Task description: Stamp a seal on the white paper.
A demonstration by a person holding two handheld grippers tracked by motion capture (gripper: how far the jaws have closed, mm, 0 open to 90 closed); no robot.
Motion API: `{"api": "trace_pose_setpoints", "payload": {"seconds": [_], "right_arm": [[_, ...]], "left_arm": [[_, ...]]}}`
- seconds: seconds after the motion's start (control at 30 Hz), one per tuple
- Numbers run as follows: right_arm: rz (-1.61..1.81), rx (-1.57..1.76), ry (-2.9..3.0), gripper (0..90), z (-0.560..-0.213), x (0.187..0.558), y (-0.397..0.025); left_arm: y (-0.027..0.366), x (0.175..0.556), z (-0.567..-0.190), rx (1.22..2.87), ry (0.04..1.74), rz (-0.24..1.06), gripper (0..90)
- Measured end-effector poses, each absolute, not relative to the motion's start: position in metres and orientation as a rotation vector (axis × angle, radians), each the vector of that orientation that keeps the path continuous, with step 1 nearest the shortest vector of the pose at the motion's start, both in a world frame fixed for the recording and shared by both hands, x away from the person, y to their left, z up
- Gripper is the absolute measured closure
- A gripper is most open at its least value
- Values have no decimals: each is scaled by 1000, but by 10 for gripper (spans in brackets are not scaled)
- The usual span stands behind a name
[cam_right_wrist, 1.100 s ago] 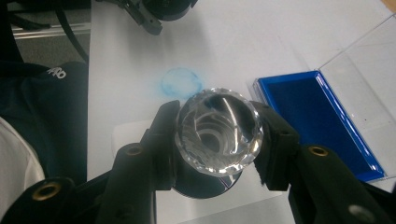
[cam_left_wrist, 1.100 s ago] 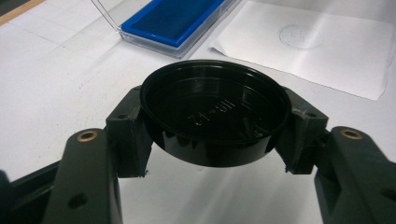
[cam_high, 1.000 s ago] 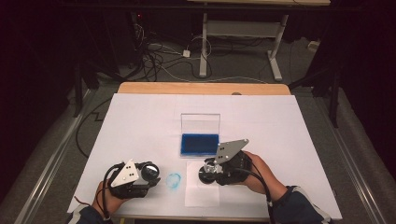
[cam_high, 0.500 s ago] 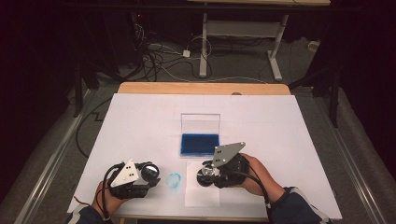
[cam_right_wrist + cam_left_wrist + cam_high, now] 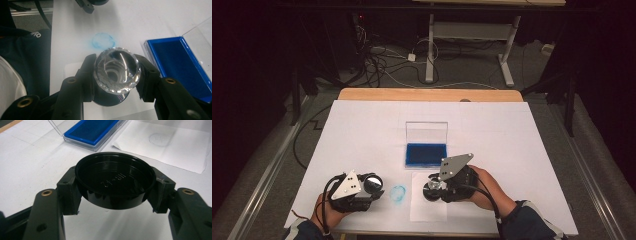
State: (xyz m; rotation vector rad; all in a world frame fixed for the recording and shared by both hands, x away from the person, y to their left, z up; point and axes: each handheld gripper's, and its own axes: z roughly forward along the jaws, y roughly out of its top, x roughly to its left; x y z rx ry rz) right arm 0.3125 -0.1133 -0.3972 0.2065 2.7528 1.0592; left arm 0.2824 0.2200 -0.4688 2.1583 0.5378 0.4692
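Press the crystal-topped stamp [image 5: 117, 70], clamped in the right hand-held gripper [image 5: 438, 187], straight down on the paper sheet [image 5: 428, 207] near the surface's front edge. Keep the left hand-held gripper [image 5: 371, 186] clamped on the black cap [image 5: 114, 182], aside.

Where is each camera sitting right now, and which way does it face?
High view: above the person's side, looking forward and down on the white table; both forearms, the left gripper and right gripper show.
Left gripper view: rides the left gripper, looking along its jaws clamped on a black cap.
Right gripper view: rides the right gripper, looking along its jaws clamped on a clear faceted stamp; a dark sleeve shows.
Shared: all three show the blue ink pad.
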Motion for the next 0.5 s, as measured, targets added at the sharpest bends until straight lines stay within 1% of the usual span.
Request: {"api": "trace_pose_setpoints", "payload": {"seconds": [0.5], "right_arm": [[1023,227,2755,564,-409,313,-113]], "left_arm": [[219,280,-467,2163,526,475,362]]}}
